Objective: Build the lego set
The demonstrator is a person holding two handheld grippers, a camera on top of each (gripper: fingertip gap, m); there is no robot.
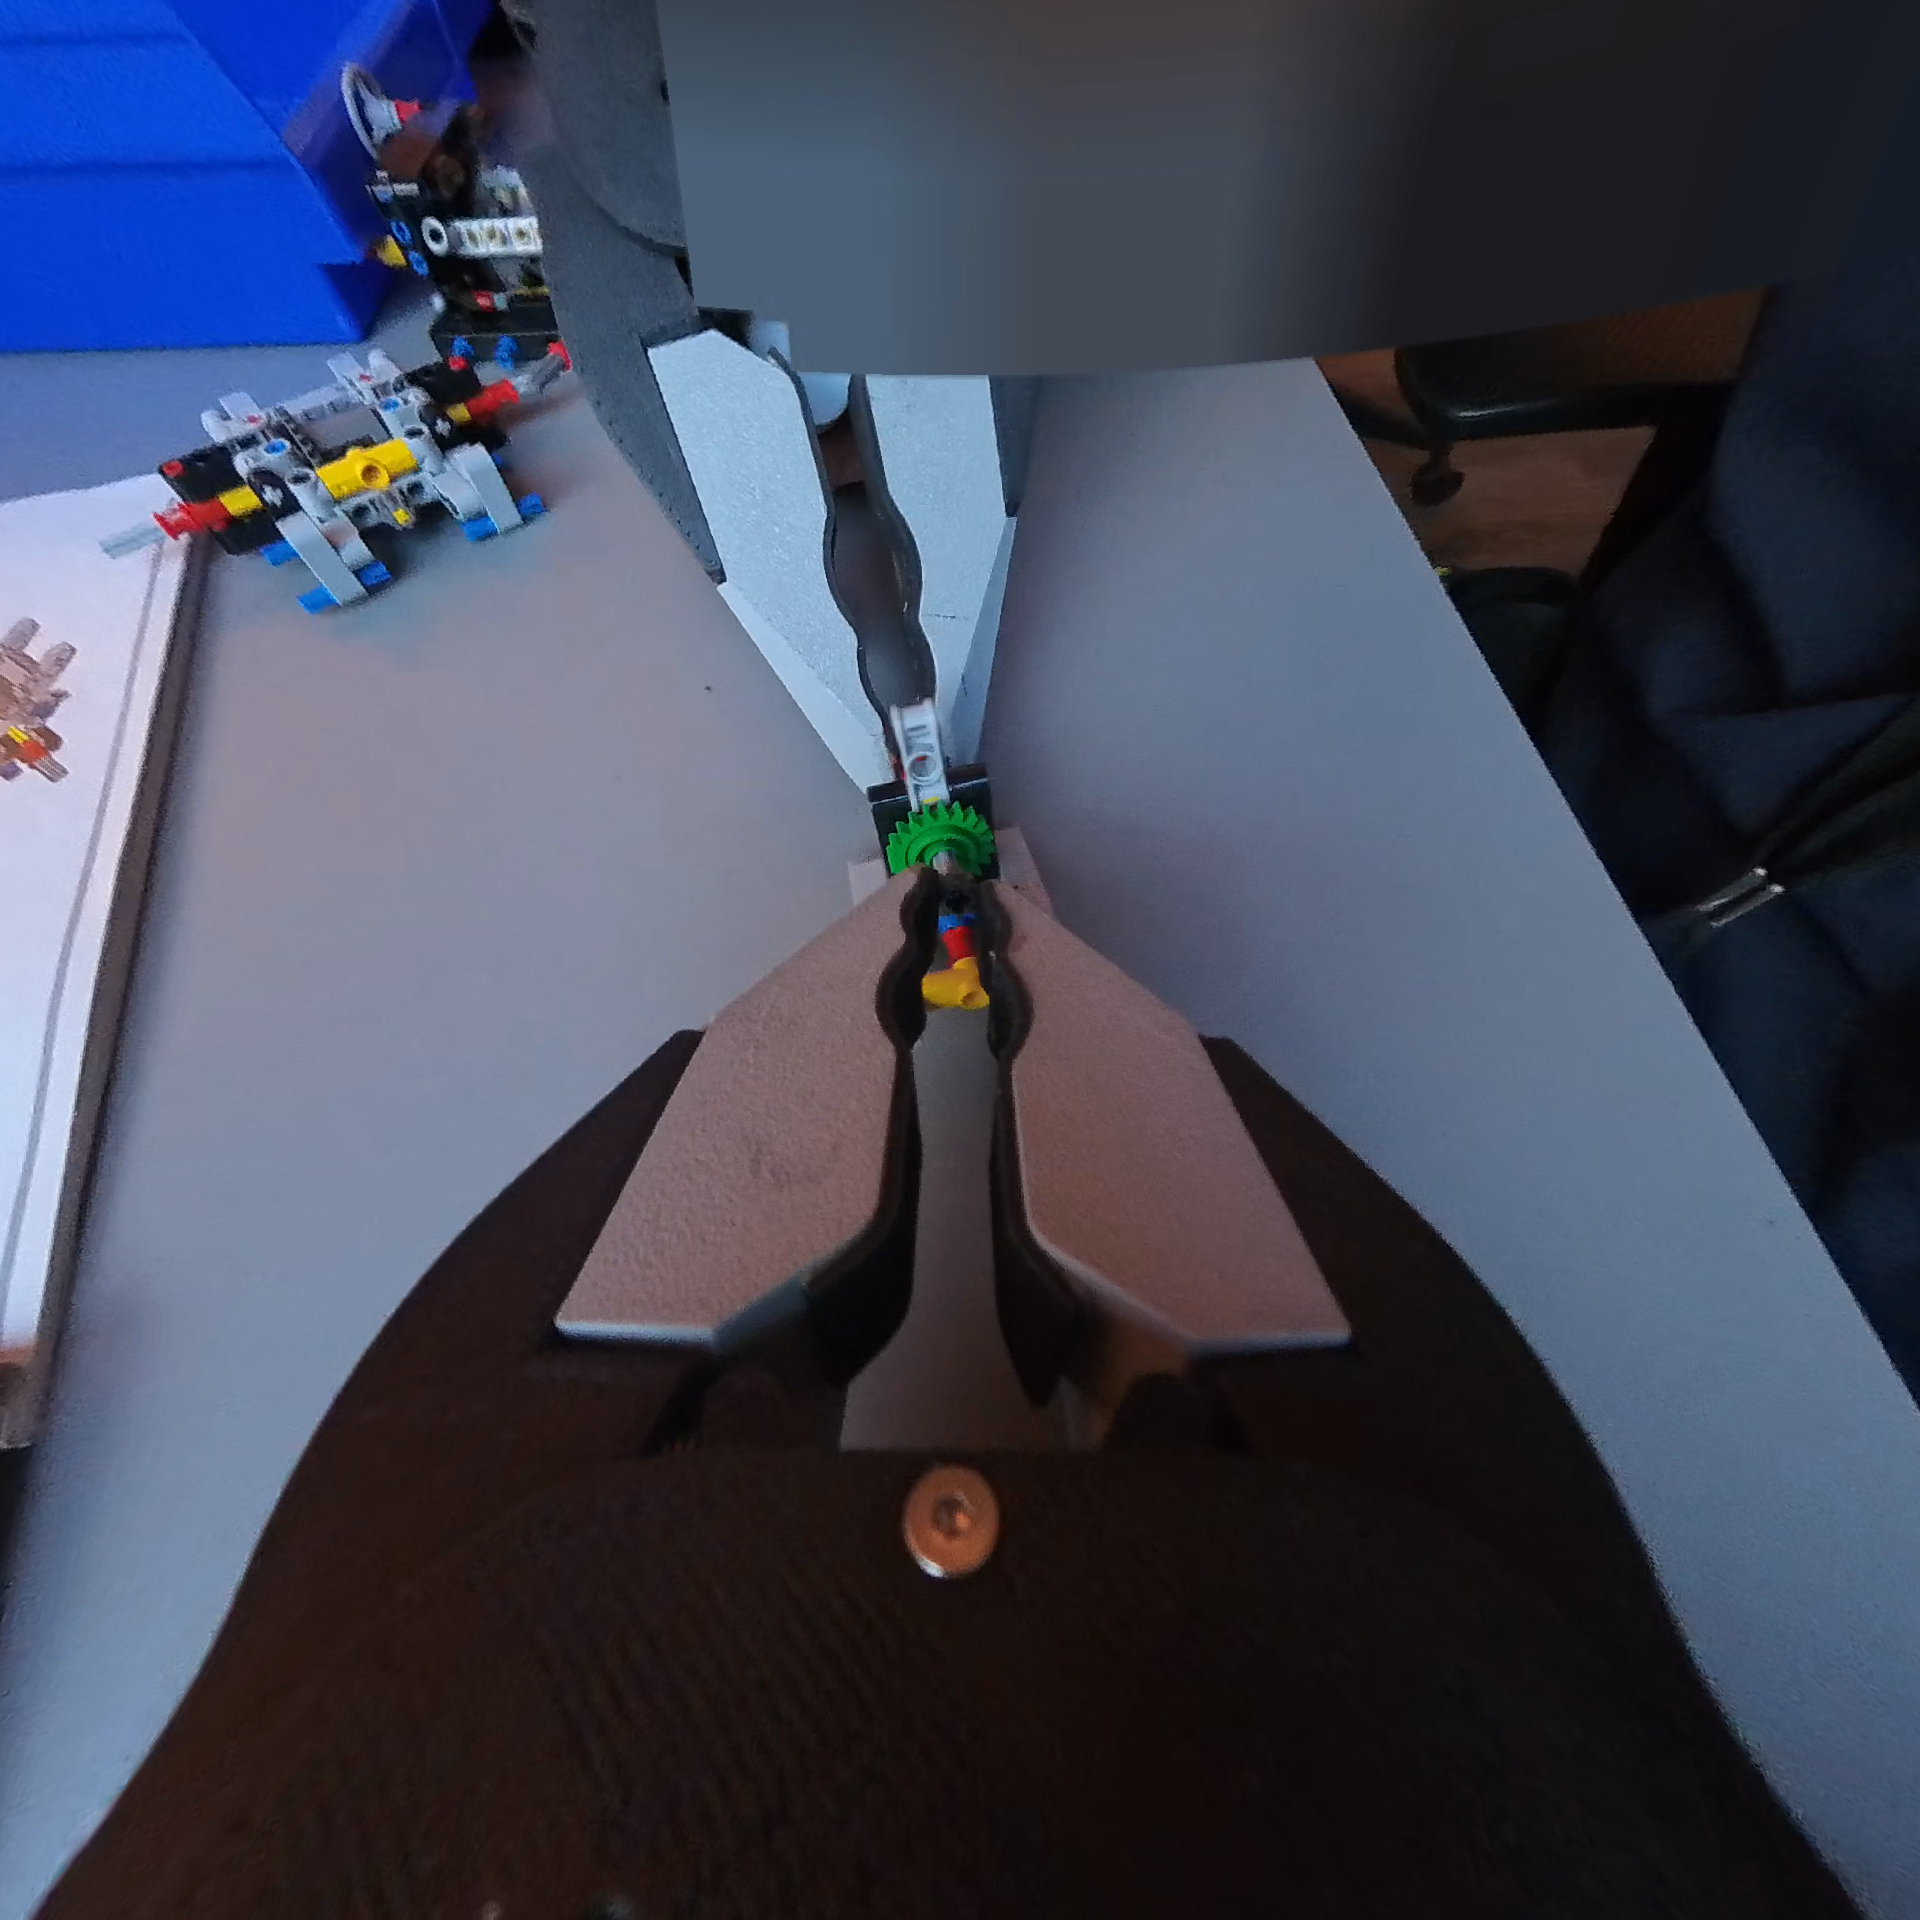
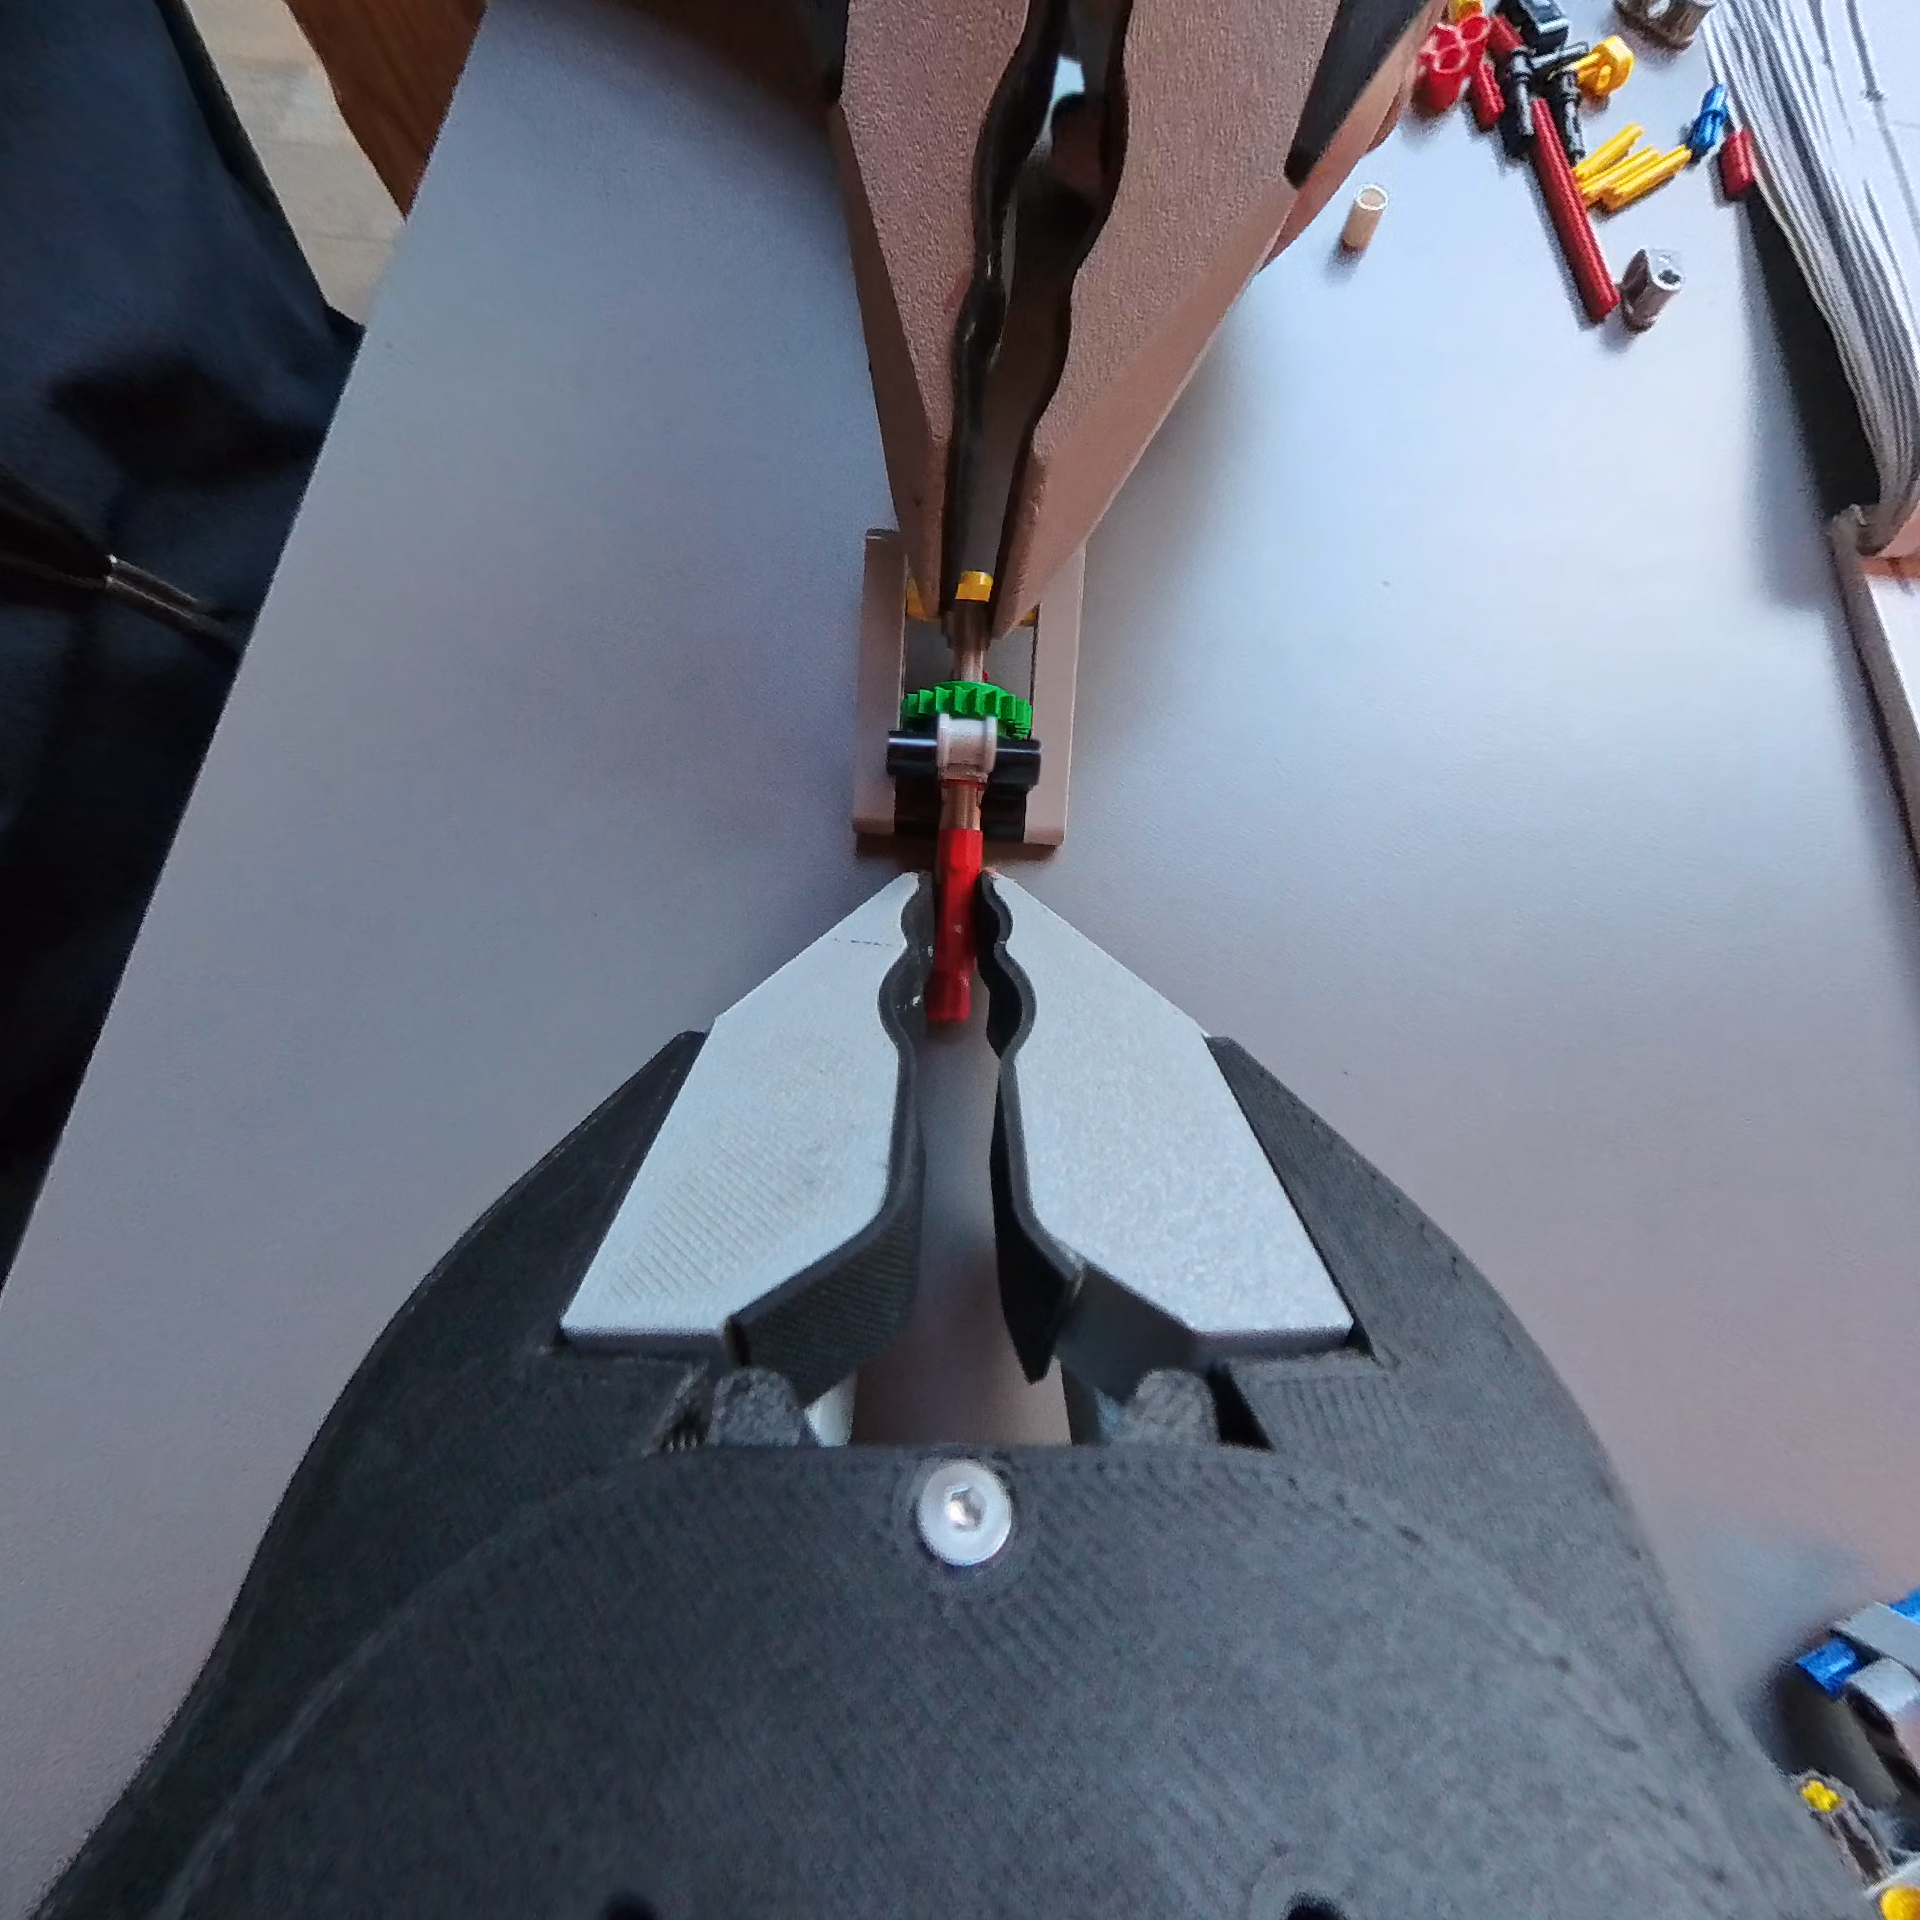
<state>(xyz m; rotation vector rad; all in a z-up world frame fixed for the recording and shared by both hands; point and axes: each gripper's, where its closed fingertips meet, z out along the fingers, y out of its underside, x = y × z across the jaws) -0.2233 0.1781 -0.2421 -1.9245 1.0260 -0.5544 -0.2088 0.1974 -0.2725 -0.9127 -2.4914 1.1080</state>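
Note:
A small brick assembly hangs between my two grippers: a thin axle carrying a green gear [image 1: 940,842], a white connector [image 2: 971,743] and a black cross piece [image 2: 909,756]. My left gripper [image 1: 958,883], with tan fingers, is shut on the end that carries a yellow connector [image 1: 956,985] and a red bush. It also shows in the right wrist view [image 2: 971,603], coming from the top. My right gripper [image 2: 951,883], with grey fingers, is shut on the red connector [image 2: 954,935] at the opposite end. A tan frame [image 2: 1051,727] lies on the grey table [image 2: 1455,727] under the assembly.
Two built brick models [image 1: 343,478] [image 1: 468,239] stand far left by a blue bin [image 1: 156,156]. An open booklet [image 1: 62,831] lies at the left. Loose pins and axles [image 2: 1558,125] lie beside a paper stack [image 2: 1829,156]. A dark chair [image 1: 1714,623] stands past the table edge. My right fingertips sit around 5 cm from my left ones.

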